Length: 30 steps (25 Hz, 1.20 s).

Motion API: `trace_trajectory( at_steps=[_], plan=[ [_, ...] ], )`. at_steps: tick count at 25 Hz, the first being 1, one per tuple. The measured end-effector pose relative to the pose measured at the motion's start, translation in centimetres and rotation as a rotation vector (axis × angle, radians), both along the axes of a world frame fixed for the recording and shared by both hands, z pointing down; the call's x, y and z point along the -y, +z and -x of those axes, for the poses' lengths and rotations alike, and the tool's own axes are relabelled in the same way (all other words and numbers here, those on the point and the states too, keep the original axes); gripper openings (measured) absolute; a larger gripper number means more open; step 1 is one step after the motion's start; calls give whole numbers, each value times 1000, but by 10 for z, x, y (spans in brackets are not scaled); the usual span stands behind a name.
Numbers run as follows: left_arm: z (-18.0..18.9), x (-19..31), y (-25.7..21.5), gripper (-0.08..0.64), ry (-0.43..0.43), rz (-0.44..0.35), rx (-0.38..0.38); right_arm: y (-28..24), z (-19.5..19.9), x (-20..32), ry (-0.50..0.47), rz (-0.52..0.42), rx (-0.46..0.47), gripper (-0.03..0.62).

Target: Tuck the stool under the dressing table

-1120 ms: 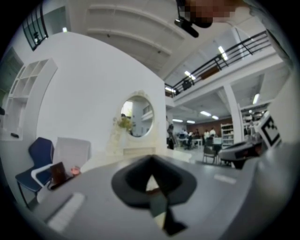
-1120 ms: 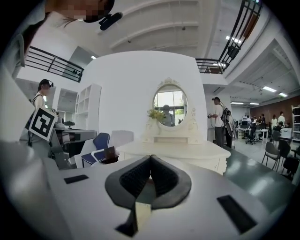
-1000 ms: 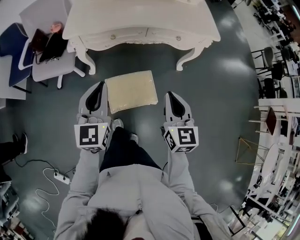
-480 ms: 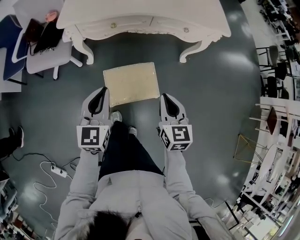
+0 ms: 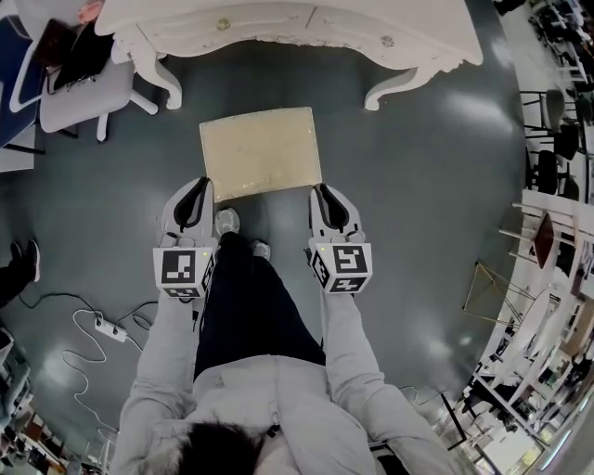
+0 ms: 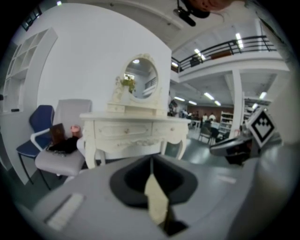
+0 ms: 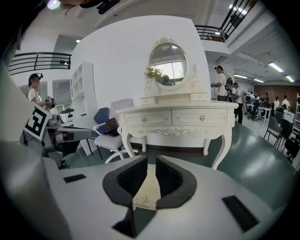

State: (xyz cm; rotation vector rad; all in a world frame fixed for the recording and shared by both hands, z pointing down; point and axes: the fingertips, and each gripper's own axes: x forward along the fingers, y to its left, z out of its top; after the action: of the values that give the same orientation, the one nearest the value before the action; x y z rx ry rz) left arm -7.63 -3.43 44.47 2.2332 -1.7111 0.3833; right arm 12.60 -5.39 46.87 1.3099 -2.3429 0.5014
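**Head view:** cream rectangular cushioned stool (image 5: 261,153) over the dark grey glossy floor (image 5: 436,186), in front of the white carved dressing table (image 5: 278,28). It faces the gap between the table's two front legs and is not under it; a strip of floor shows between them. The stool's long axis runs left-right, roughly parallel to the table front, slightly skewed. Left gripper (image 5: 198,188) is at the near left corner and right gripper (image 5: 325,192) at the near right corner, both pointing toward the table. The person's shoes (image 5: 227,221) are just behind the stool's near edge. Grey office chair (image 5: 70,100) with a dark bag (image 5: 82,54) stands left of the table. White power strip (image 5: 97,325) with cable lies lower left, and there are chairs and shelving along the right edge.

**Left gripper view:** jaws together bar a hairline, pinched on the stool's cream edge (image 6: 157,201). The dressing table is ahead with an oval mirror (image 6: 140,79) on top and a white wall behind. The grey chair and a blue chair (image 6: 40,124) are at left.

**Right gripper view:** jaws opening to a narrow slit, with the stool's patterned cream edge (image 7: 147,192) between the pads. The table's two drawers are straight ahead, the mirror is above them, and people stand far off at right.
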Motion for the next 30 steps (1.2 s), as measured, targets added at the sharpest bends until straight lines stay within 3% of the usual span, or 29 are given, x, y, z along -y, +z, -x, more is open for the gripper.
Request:
trace_trajectory(
  at_steps=[12, 20, 26, 30],
  plan=[
    [-15, -21, 111, 125, 11, 103, 25, 109, -15, -1, -33, 90, -26, 111],
    [-22, -27, 173, 196, 18, 142, 56, 170, -32, 3, 7, 147, -10, 156],
    [-21, -27, 217, 254, -1, 204, 28, 213, -40, 7, 8, 200, -31, 192],
    [-17, -27, 247, 288, 1, 246, 67, 235, -41, 8, -5, 231, -49, 217]
  ],
)
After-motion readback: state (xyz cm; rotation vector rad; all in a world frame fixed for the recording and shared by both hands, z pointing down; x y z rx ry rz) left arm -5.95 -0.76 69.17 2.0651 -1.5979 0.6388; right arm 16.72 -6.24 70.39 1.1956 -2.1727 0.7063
